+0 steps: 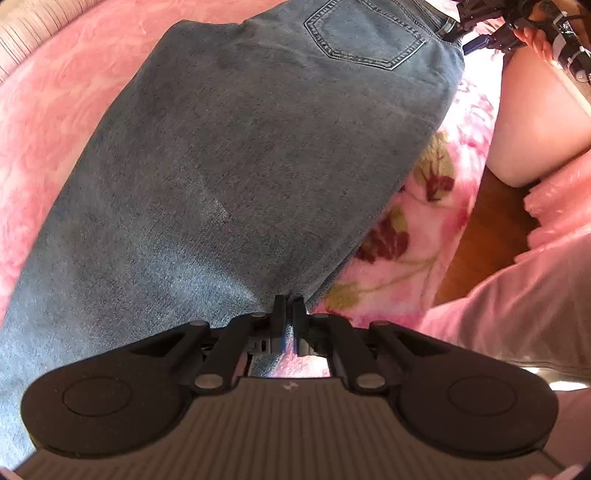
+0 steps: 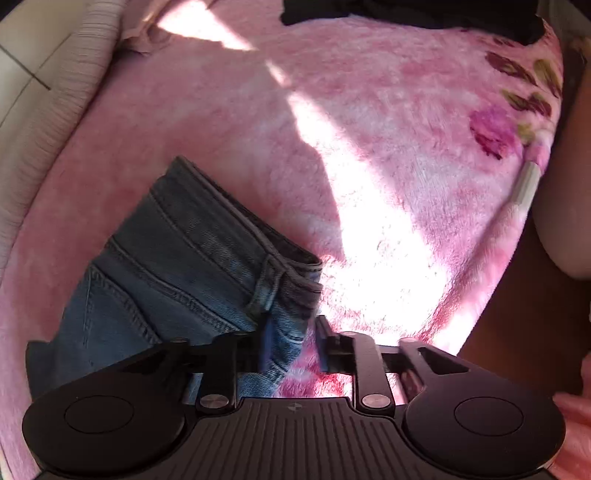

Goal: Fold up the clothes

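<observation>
A pair of blue jeans [image 1: 236, 155] lies on a pink fleece blanket [image 1: 55, 122], back pocket [image 1: 364, 35] at the top of the left wrist view. My left gripper [image 1: 288, 304] is shut on the jeans' edge along the leg. In the right wrist view the waistband end of the jeans [image 2: 207, 258] with a belt loop lies in front of my right gripper [image 2: 293, 332]. Its jaws stand apart, with the waistband corner between them. The right gripper also shows far off in the left wrist view [image 1: 480, 33].
The blanket [image 2: 388, 147] has a flower print near its right edge. A dark garment [image 2: 406, 13] lies at the far side. A brown floor [image 1: 487, 236] shows past the blanket's edge. A ribbed cushion edge [image 2: 48, 122] borders the left.
</observation>
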`<state>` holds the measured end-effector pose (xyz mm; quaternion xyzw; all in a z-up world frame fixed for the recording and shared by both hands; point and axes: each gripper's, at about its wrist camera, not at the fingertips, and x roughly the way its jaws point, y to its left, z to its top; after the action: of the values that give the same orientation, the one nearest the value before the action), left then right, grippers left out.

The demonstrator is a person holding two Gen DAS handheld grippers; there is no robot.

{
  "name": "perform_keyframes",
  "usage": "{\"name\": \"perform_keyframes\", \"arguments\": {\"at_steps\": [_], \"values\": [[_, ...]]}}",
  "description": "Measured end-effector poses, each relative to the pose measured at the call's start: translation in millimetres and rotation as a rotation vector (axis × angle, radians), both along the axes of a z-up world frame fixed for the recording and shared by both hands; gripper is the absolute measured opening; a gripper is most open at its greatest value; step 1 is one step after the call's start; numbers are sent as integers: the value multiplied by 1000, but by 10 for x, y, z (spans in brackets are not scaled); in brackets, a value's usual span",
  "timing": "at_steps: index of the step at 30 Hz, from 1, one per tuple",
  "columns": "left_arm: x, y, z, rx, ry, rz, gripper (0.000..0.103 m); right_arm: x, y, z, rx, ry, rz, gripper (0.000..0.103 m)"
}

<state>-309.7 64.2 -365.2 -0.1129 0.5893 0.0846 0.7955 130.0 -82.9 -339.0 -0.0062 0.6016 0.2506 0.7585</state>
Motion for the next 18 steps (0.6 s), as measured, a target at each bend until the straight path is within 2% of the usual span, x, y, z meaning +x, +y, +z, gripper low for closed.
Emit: {"name": "perform_keyframes", "arguments": {"at_steps": [3, 5, 9, 11, 14, 16, 18], "values": [[6, 189, 183, -93, -1, -12, 5, 12, 32, 236, -17, -44, 56, 36], [57, 405, 333, -118, -44, 36, 7, 10, 83, 431, -20, -107, 107, 38], [272, 1025, 536, -143, -196, 236, 29, 187, 268, 658, 61, -157, 155, 44], [426, 1346, 521, -186, -266, 339, 31, 376, 464, 599, 115, -115, 156, 47], [681, 1769, 421, -248, -336, 426, 33, 668, 764, 435, 180, -16, 172, 50], [871, 1988, 328, -287, -340, 427, 35, 838, 921, 313, 189, 46, 189, 52], [1044, 2166, 205, -363, -317, 414, 35, 1000, 1003, 195, 186, 102, 189, 52]]}}
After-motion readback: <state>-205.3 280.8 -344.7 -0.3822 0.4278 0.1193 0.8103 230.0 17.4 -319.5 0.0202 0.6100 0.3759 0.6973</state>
